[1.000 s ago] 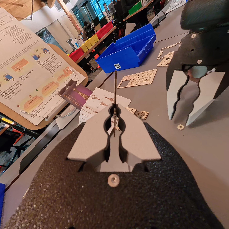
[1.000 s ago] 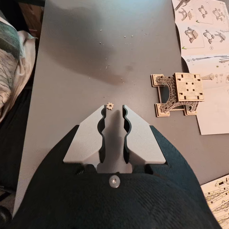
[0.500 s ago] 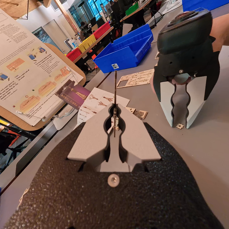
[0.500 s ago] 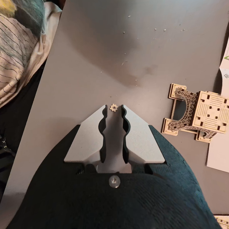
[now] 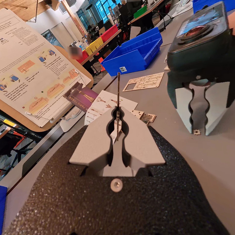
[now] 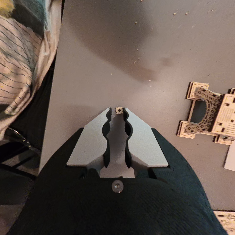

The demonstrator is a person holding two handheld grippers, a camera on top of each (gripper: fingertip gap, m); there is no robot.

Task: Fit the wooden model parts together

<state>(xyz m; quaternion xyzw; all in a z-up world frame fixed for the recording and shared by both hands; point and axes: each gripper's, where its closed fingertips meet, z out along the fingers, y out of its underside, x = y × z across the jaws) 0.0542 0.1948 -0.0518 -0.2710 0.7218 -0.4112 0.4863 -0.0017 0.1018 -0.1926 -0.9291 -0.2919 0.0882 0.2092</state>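
Observation:
My left gripper (image 5: 118, 108) is shut on a thin flat wooden spire piece (image 5: 118, 89), held upright and seen edge-on. My right gripper (image 6: 117, 109) points down at the grey table, open, its tips on either side of a tiny toothed wooden ring (image 6: 119, 110) that lies flat. The ring (image 5: 196, 132) and the right gripper (image 5: 198, 133) also show in the left wrist view at the right. The wooden tower base (image 6: 216, 114) with arches and a slotted top stands to the right of the right gripper; it also shows behind my left fingers (image 5: 143, 115).
A blue bin (image 5: 133, 57) and a wooden parts sheet (image 5: 143, 82) lie farther back. A folded instruction leaflet (image 5: 108, 105), a purple box (image 5: 81, 97) and a clipboard with a page (image 5: 31, 76) stand at the left. The table edge (image 6: 56, 76) is left of the right gripper, beside a person's clothing. Left tips to right tips: about 20 cm.
My right gripper has come down and shifted over the toothed ring, which now sits between its tips, and its jaws have narrowed. The left gripper has held still with the spire piece.

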